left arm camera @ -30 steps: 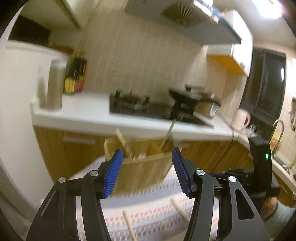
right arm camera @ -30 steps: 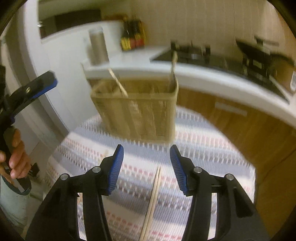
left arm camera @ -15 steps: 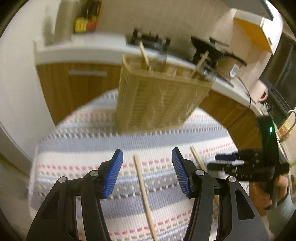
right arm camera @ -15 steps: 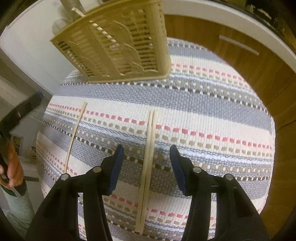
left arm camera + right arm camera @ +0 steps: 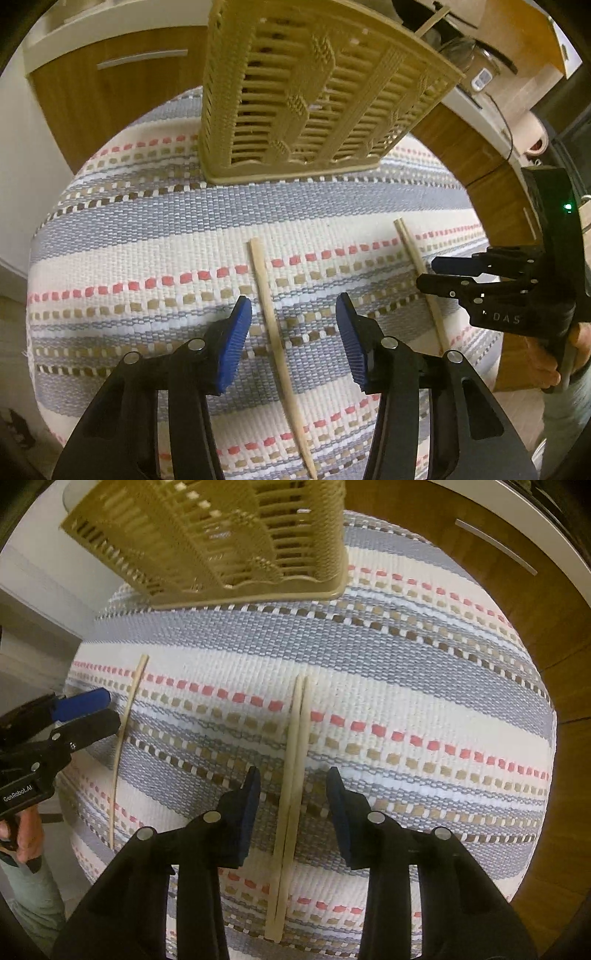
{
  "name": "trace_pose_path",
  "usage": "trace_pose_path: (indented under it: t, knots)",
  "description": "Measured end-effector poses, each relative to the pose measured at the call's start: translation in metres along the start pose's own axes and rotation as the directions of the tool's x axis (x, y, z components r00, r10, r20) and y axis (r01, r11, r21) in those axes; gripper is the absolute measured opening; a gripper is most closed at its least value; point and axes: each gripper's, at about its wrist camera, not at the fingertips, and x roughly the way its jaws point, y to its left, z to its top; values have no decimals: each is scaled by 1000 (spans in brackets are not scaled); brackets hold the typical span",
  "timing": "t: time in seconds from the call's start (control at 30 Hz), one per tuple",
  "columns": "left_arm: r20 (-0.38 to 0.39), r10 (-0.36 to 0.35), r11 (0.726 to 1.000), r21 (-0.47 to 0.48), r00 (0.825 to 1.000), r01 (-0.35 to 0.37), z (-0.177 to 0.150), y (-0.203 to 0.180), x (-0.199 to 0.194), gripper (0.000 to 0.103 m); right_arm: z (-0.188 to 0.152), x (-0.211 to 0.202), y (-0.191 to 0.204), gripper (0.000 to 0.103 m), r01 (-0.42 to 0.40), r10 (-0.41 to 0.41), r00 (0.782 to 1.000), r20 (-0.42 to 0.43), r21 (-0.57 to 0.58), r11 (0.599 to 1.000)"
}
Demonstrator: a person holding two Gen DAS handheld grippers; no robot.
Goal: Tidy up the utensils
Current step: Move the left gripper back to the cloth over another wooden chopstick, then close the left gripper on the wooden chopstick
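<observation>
the left gripper (image 5: 293, 328) and right gripper (image 5: 293, 797), both unclenched and just closing, straddle a single chopstick (image 5: 275, 332) and a pair (image 5: 291, 775) on the striped cloth (image 5: 406, 686) near the basket (image 5: 303, 92); pads seemingly not touching, the thin sticks could roll away.

coarse woven cloth (image 5: 147, 236), wooden chopstick (image 5: 273, 332)
</observation>
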Motion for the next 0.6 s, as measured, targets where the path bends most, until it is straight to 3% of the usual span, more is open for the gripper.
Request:
trace_pose_path:
  t: [0.1, 0.2, 0.47, 0.6]
  knots:
    - [-31, 31, 999, 21, 999, -31, 2, -3, 10, 45, 2, 6, 13, 30, 54, -54, 999, 9, -32, 998]
    - [-68, 50, 998, 39, 996, -48, 4, -6, 19, 38, 4, 9, 22, 25, 86, -86, 996, 4, -51, 995]
    - [-95, 159, 982, 115, 983, -148, 11, -18, 29, 21, 9, 19, 51, 16, 155, -159, 987, -15, -130, 979]
    - [-89, 188, 975, 133, 978, -175, 11, -23, 33, 18, 11, 21, 66, 11, 169, -173, 985, -11, -156, 973]
